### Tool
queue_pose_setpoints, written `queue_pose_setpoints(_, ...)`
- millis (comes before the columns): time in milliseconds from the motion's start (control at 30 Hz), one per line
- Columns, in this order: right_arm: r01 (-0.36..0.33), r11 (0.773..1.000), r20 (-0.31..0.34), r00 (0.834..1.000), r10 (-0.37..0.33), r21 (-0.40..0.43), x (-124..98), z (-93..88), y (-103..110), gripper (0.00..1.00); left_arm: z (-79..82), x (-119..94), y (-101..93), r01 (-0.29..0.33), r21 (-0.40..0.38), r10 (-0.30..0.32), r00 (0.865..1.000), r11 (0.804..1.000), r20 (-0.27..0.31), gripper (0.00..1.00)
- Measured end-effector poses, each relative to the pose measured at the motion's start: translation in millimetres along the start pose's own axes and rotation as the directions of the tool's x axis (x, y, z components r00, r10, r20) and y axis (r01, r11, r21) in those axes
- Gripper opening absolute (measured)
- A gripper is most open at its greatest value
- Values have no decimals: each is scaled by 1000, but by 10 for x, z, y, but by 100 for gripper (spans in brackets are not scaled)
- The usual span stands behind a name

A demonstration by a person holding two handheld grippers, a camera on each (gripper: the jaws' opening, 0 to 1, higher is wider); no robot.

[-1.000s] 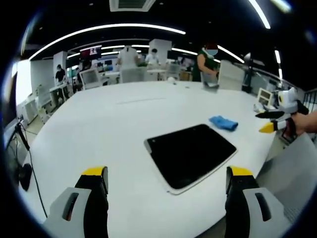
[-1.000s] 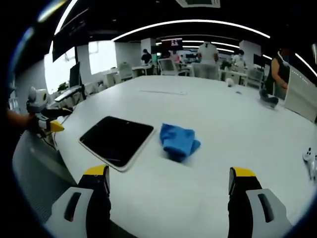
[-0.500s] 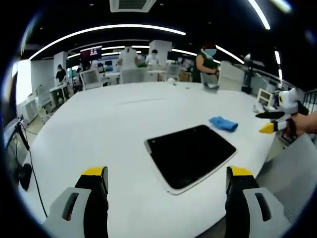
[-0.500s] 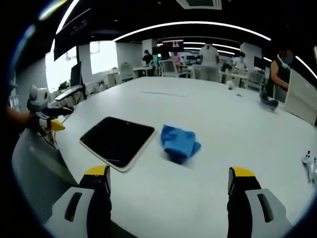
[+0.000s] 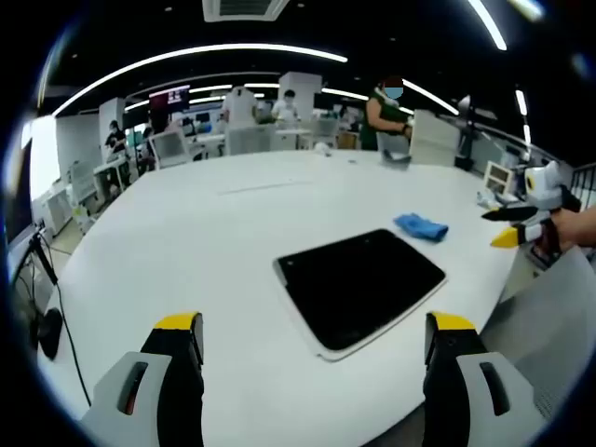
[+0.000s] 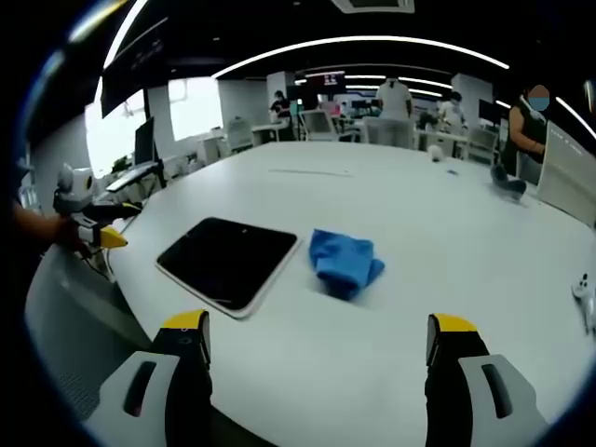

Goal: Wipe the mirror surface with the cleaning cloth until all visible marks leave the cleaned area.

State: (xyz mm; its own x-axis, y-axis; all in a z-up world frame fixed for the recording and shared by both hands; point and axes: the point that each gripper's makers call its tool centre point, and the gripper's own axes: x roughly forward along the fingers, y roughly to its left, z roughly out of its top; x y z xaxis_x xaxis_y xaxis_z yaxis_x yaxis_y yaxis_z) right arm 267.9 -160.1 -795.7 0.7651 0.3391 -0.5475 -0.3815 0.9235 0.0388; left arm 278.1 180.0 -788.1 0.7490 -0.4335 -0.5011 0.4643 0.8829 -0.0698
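Note:
The mirror is a dark rectangular panel with a white rim, lying flat on the white table. In the right gripper view the mirror sits left of centre, with the crumpled blue cloth just to its right. The cloth lies beyond the mirror's far corner in the left gripper view. My left gripper is open over the table's near edge, short of the mirror. My right gripper is open too, short of the cloth. Each gripper appears at the other view's side: right, left.
A small white object lies at the table's right edge in the right gripper view. Several people stand at desks and chairs behind the table. A cable hangs off to the left of the table.
Both views shifted slightly: the right gripper has crept a little toward the cloth and mirror. Nothing on the table has moved.

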Motion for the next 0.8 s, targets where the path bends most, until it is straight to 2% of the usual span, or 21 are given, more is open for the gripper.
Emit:
queue_pose_setpoints(133, -2, 1000, -13, 1000, 2, 7, -4, -39, 25, 96, -9, -11, 27, -7, -12, 7, 1000, 1000, 0, 99)
queue_pose_setpoints(400, -12, 999, -21, 1000, 12, -33, -24, -32, 96, 96, -20, -20, 2, 5, 2, -5, 1000, 1000, -7, 99)
queue_pose_setpoints(667, -4, 1000, 3, 1000, 4, -28, -74, 166, 25, 97, 8, -16, -4, 6, 11, -6, 1000, 1000, 1, 99)
queue_pose_setpoints(800, -11, 999, -15, 1000, 10, -44, -93, 291, -35, 98, 8, -15, -10, 9, 12, -9, 1000, 1000, 2, 99)
